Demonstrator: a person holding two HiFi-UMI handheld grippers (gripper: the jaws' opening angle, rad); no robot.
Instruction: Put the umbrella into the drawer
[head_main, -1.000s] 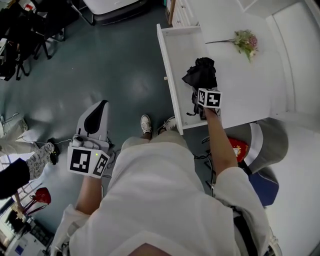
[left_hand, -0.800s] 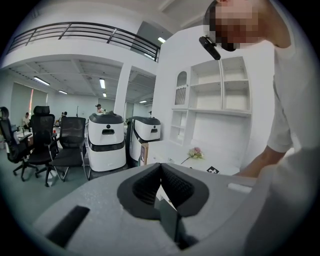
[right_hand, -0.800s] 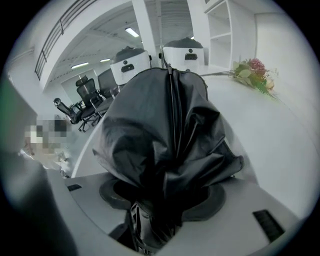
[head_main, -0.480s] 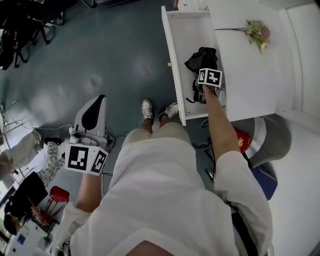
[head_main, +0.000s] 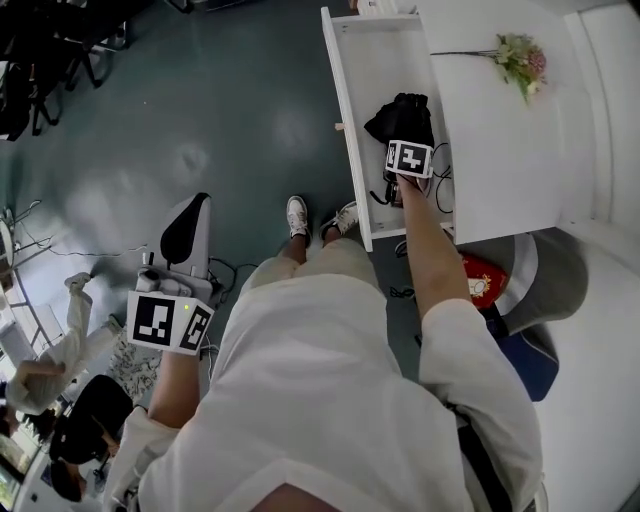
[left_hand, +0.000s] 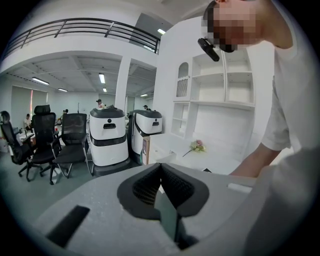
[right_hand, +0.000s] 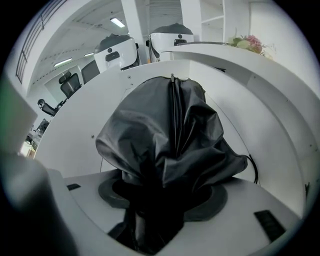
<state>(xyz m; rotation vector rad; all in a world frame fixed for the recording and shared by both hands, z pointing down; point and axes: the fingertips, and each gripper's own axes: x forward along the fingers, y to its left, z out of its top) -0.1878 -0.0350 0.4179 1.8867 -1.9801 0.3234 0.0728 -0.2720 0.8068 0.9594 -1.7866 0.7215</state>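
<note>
While your right gripper (head_main: 408, 165) points down into the open drawer (head_main: 362, 70), its jaws are opening around the folded black umbrella (head_main: 402, 115). The bunched fabric fills the gap between them and lies inside the drawer. Your left gripper (head_main: 188, 228) hangs well clear of the drawer's front, above the floor (head_main: 230, 120), jaws together on nothing.
</note>
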